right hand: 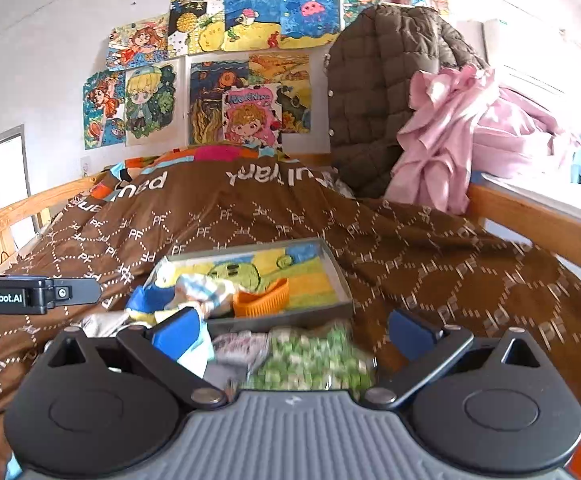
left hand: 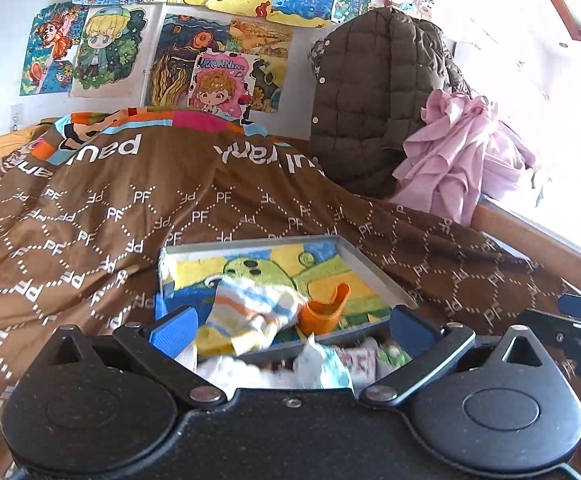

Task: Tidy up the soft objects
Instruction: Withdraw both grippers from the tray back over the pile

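Observation:
A grey tray (left hand: 386, 280) with a colourful picture lining lies on the brown bedspread. In it are a striped sock (left hand: 250, 312) and an orange soft item (left hand: 324, 310). My left gripper (left hand: 290, 326) is open just above the tray's near edge, with small cloth pieces (left hand: 322, 364) below it. In the right wrist view the tray (right hand: 340, 280) holds the orange item (right hand: 262, 300) and a striped sock (right hand: 202, 288). My right gripper (right hand: 294, 336) is open over a green-patterned cloth (right hand: 314, 360) in front of the tray.
The brown "PF" bedspread (left hand: 90, 220) covers the bed. A brown quilted jacket (left hand: 370, 100) and pink cloth (left hand: 458, 152) stand at the back right. A wooden bed rail (right hand: 530, 224) runs along the right. The left gripper's body (right hand: 30, 296) shows at the left of the right wrist view.

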